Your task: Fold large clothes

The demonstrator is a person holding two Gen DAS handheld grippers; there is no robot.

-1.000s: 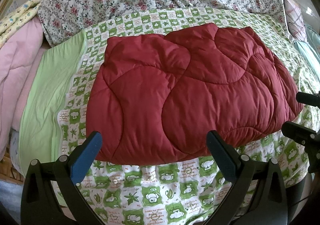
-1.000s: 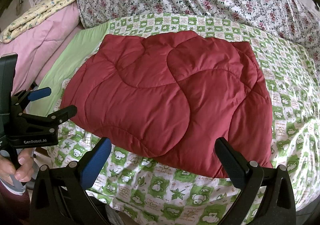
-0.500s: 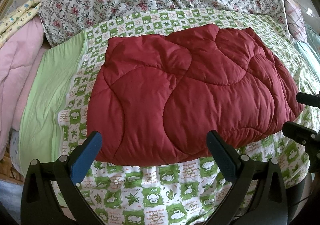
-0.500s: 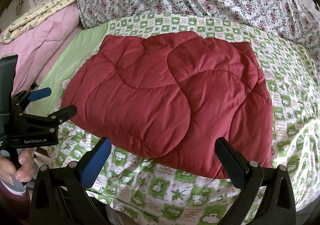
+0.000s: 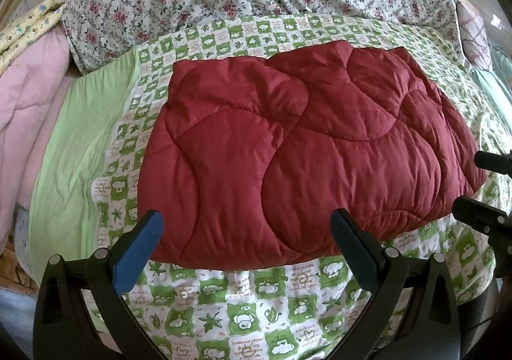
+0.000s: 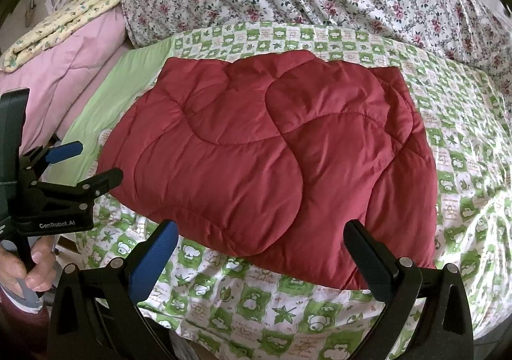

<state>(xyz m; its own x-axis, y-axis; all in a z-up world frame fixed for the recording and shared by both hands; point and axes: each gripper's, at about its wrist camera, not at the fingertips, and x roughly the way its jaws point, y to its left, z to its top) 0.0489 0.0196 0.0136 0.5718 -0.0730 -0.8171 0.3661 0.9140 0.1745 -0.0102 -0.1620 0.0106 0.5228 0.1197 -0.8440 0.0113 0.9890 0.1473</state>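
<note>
The left gripper [image 5: 246, 248] is held wide apart with nothing in it, just short of the near edge of the puffy dark red quilted garment [image 5: 297, 151]. The right gripper [image 6: 260, 251] is spread wide too, and empty. The garment is laid flat, already folded over, on the green and white checked bed sheet [image 6: 288, 305], likely so its edge can be grabbed. No boxes or baskets are seen.

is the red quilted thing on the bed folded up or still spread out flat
Folded. The red quilted garment lies as a compact rectangle on the green checked sheet, with a second layer's edge showing under its near right corner.
</note>
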